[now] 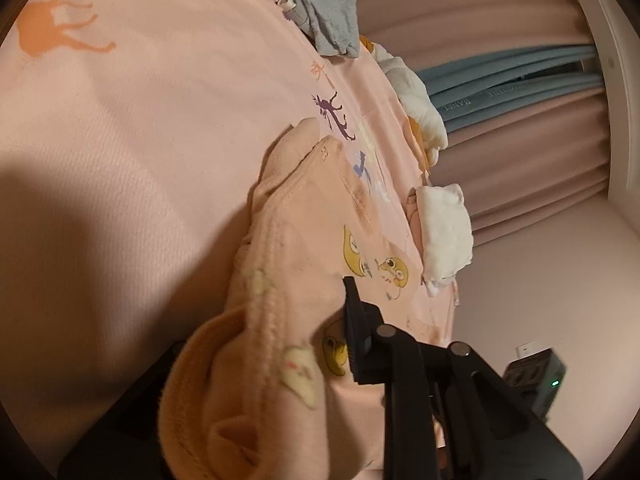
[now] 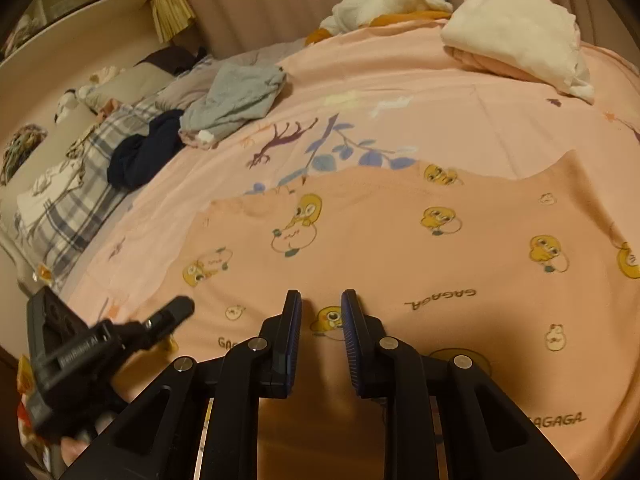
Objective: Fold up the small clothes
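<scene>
So the left gripper (image 1: 312, 344) has a bunched-up edge of the peach duck-print garment (image 2: 400, 248) pinched. In its own wrist view the cloth is draped over one finger and hides it completely, with only the other finger showing, pressed against the fabric. The ribbed hem rolls over right at the lens. The right gripper (image 2: 321, 320) is parted a little with nothing in it, tips just above the garment's near edge, a duck print showing in the gap.

Using the garment as the landmark: it's spread flat on the pink bedsheet (image 2: 400, 120), long axis running side to side across the right wrist view, so it lies dead ahead of the right gripper and stretches off to both sides. The left gripper sits at the garment's near-left corner, so I'd say that hand is the one set up to carry the fold over, across the long axis. The right one looks placed to pin or grab the near edge.

Beyond the garment's far edge: a grey piece (image 2: 236, 96) and a dark navy one (image 2: 144, 152) off to the far left, and a folded white stack (image 2: 516, 40) at far right.

The right view gives the whole layout; the left view only shows the grip up close, plus the curtain (image 1: 500, 12) behind the bed.
</scene>
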Available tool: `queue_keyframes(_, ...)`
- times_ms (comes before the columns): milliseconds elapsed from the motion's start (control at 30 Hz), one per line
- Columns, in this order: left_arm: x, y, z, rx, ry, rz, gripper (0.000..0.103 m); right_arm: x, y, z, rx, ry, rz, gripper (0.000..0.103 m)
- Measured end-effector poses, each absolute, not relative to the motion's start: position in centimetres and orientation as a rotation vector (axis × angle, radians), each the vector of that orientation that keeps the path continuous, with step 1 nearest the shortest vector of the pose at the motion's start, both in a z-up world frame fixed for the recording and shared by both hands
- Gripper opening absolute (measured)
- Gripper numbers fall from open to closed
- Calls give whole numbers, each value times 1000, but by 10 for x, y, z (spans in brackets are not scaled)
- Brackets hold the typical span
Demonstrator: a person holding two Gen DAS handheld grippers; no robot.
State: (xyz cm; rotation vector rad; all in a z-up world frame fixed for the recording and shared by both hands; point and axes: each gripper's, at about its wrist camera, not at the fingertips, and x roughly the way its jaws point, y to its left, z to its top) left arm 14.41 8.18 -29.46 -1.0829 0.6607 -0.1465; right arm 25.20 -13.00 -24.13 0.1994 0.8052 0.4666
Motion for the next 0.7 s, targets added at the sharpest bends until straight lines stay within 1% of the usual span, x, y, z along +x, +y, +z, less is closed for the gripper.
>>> queue_keyframes(133,143,79,-292,-1049,664,-134,20,255,-132,-247,190,843,477,24)
queue_keyframes(200,144,80,-293,-1053,667,-137,19,256,-134,-249,177,845,481,20)
queue_keyframes(233,143,81,-293,-1053,668,-139,19,255,-134,-251,165,847,479,16)
queue_keyframes(367,143,80,-293,-1030,671,-143,18,249,-139,-258,163,838,476,5)
queue_keyframes(433,144,79,-293,-1026,669,-141,18,243,-143,-258,156,831,480,4)
queue_keyframes(700,144,76,-292,-998,671,-131,18,243,-146,-258,176,829,480,3)
